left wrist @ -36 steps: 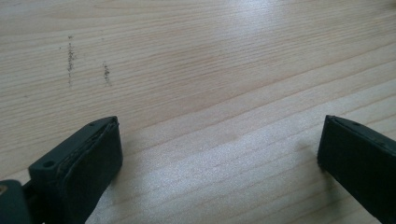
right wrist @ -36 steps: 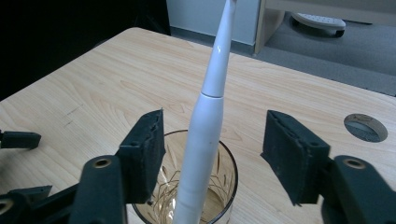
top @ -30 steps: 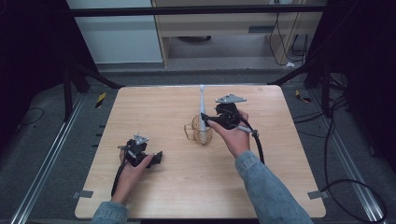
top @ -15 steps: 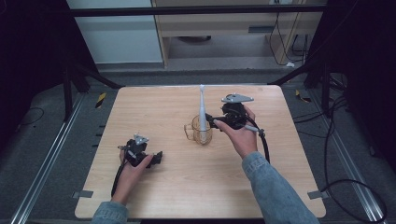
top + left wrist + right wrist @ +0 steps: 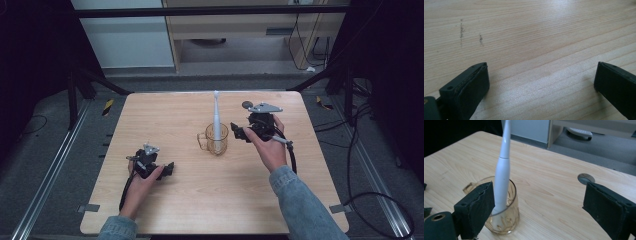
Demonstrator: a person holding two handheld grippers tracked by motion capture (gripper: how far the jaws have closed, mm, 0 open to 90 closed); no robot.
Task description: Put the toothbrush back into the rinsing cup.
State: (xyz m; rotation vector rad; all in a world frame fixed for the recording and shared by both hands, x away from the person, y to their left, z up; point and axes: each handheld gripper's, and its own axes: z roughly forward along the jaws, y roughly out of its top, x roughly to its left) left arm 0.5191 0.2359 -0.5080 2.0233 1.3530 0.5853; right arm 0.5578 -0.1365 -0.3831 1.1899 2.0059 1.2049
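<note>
A light wooden tabletop (image 5: 165, 200) with fine grain stands on grey carpet floor (image 5: 45, 150); a round grey cable hole (image 5: 247, 105) sits in it toward 1 o'clock. Metal rails (image 5: 42, 187) run along the floor at 9 and 3 o'clock. Black frame struts (image 5: 92, 80) slant down at 10 and 2 o'clock. At 12 o'clock stand a pale blue-white cabinet (image 5: 132, 42) and a beige desk (image 5: 240, 22). Black cables (image 5: 360, 165) trail over the carpet at 3 o'clock. A yellow-black strip (image 5: 108, 106) lies at 10 o'clock

It was a lab or workshop: a bare wooden table (image 5: 210, 200) stood amid black frame struts (image 5: 95, 82), floor rails (image 5: 40, 200) and loose cables (image 5: 360, 150).
</note>
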